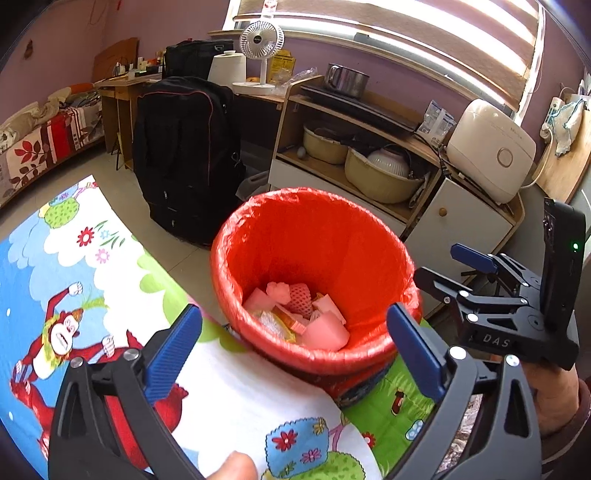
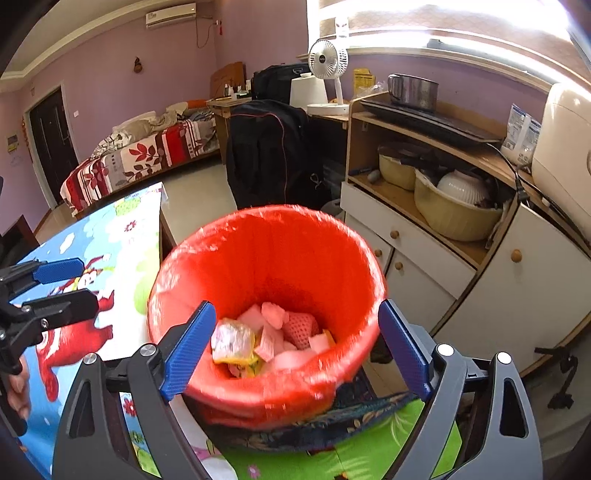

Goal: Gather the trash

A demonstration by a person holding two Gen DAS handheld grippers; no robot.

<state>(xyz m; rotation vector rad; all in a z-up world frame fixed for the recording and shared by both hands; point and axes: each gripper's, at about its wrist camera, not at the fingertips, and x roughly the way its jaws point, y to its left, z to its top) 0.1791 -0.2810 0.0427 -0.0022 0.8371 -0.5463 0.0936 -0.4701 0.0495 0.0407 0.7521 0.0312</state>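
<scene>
Trash [image 2: 258, 343] in red-lined bin [image 1: 369, 354]: foam scraps, crumpled wrapper.
Judged light, soft, crushable, best pinched mid-body; left gripper [image 1: 291, 354] and right gripper [image 2: 295, 350] are held wide open, empty.

I see lilac walls [image 2: 110, 74] and a pale tiled floor [image 2: 207, 192]. Strong daylight pours through striped blinds [image 1: 388, 22] over the window. A bed [image 2: 140, 158] with a red leaf-patterned cover stands against the far wall, near a dark door [image 2: 50, 136]. An air conditioner [image 2: 170, 14] hangs high up. A wooden cabinet [image 2: 461, 236] with white doors holds bowls; a white fan [image 2: 328, 66] stands beside a black suitcase [image 1: 184, 155].
</scene>
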